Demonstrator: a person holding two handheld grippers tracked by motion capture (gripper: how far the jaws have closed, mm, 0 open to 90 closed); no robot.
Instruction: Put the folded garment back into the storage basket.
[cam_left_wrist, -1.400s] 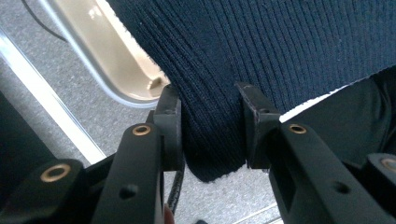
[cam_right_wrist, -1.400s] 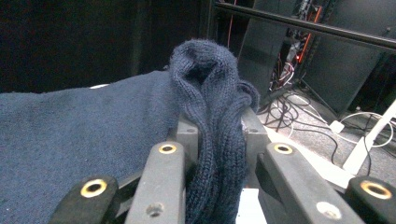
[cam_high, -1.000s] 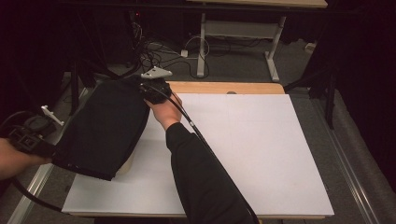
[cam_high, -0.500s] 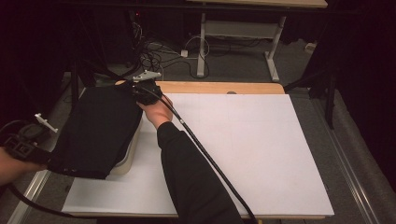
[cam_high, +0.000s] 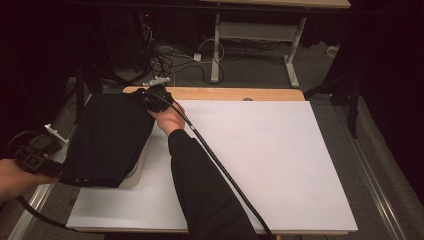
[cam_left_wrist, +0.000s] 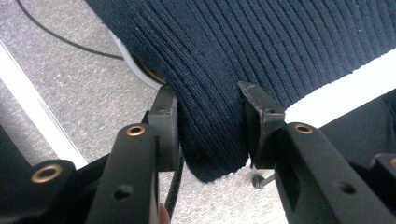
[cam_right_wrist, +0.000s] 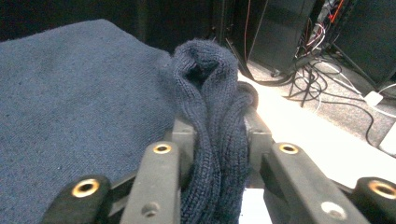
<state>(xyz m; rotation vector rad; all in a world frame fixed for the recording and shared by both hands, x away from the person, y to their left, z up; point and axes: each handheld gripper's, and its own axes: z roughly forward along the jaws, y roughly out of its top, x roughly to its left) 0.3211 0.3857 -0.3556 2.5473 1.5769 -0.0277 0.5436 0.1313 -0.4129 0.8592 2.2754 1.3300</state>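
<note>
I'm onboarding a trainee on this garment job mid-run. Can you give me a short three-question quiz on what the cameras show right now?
1. True or false: the dark knitted garment lies at the left of the white table top.
2. What sits between the jaws of the right gripper?
A) a cable
B) a bunched fold of the garment
C) nothing
3. Which part of the garment does the left gripper hold: the edge near the person or the far edge?

Key
1. True.
2. B. Both jaws press on the ribbed fold; they have just been opening a little.
3. The near edge, at the table's left front; its jaws have also just eased open slightly, with the fabric between them.
</note>
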